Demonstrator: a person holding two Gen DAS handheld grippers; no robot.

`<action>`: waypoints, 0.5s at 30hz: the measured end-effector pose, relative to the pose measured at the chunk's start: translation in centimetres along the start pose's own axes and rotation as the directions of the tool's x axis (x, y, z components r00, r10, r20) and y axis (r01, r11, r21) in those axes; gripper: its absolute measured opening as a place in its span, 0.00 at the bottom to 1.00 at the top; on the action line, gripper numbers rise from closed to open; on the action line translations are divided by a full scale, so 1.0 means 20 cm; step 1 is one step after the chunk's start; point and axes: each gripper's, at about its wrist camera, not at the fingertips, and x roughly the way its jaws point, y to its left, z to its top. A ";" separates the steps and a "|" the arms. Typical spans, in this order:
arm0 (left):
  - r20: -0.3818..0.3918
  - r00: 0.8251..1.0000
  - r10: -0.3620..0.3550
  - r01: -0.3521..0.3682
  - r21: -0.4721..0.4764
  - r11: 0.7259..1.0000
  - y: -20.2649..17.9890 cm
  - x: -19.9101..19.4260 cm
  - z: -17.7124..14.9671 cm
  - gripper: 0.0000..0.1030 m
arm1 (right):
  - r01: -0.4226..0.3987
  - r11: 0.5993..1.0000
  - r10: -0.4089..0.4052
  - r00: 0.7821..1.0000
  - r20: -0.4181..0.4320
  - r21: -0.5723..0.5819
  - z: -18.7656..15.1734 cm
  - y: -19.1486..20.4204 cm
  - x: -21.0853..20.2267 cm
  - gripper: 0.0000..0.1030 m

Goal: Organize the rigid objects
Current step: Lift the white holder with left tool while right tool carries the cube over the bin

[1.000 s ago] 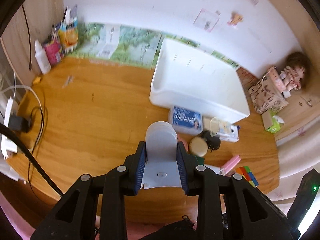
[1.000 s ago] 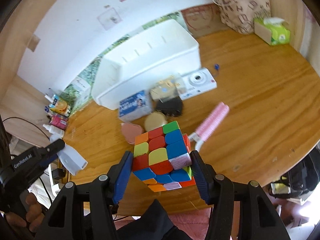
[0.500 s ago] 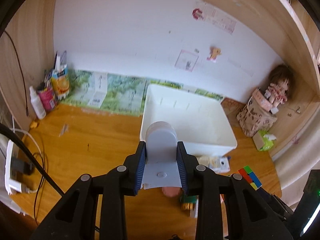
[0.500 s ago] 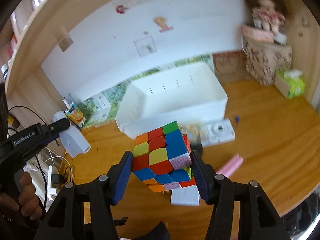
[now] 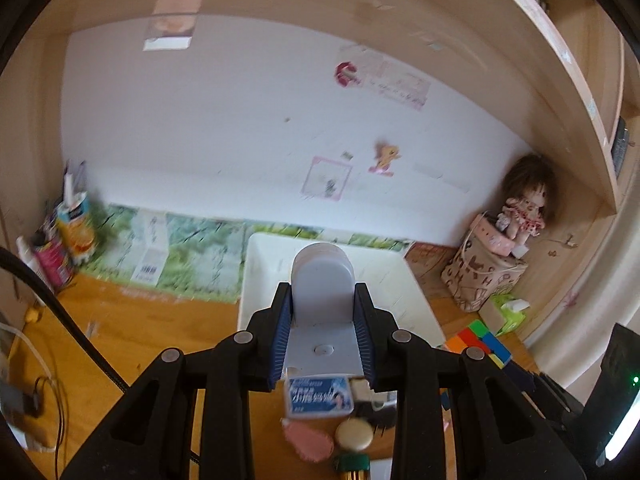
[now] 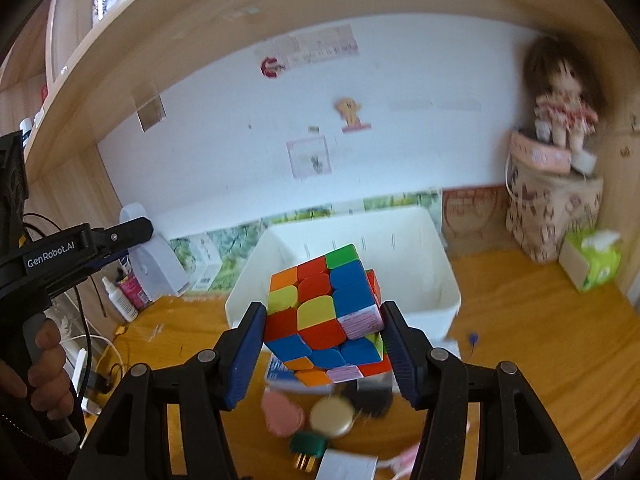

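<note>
My left gripper (image 5: 323, 312) is shut on a pale grey plastic block with a rounded top (image 5: 322, 292), held in the air before the white bin (image 5: 264, 280). It also shows in the right wrist view (image 6: 154, 258). My right gripper (image 6: 324, 320) is shut on a multicoloured puzzle cube (image 6: 324, 312), raised above the table in front of the white bin (image 6: 436, 280). The cube also shows at the right of the left wrist view (image 5: 478, 340).
On the wooden table below lie a blue-white packet (image 5: 318, 396), a pink oval case (image 6: 282, 414), a round beige compact (image 6: 332, 416), a green plug (image 6: 306, 446) and a white box (image 6: 346, 466). A doll on a patterned bag (image 6: 554, 216), a green tissue box (image 6: 592, 260) and bottles (image 6: 120, 296) line the edges.
Both grippers have risen and tilted up toward the wall, carrying the grey block and the cube closer over the white bin. The table objects have dropped low in both views.
</note>
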 end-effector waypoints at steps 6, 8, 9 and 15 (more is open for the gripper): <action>0.035 0.999 -0.039 0.038 0.051 0.998 -0.06 0.09 0.05 0.31 | 0.005 0.998 0.000 0.997 0.074 -0.065 0.08 -0.03 0.08 0.57; 0.034 0.998 -0.045 0.043 0.059 0.997 -0.07 0.13 0.06 0.31 | 0.003 0.996 0.006 0.996 0.093 -0.093 0.10 -0.03 0.11 0.57; 0.032 0.998 -0.045 0.043 0.062 0.997 -0.07 0.16 0.06 0.31 | 0.005 0.995 0.005 0.995 0.099 -0.104 0.11 -0.03 0.13 0.56; 0.000 1.000 -0.029 0.029 0.030 0.999 -0.06 0.32 0.08 0.31 | -0.015 0.987 0.032 0.994 0.104 -0.162 0.14 -0.05 0.26 0.56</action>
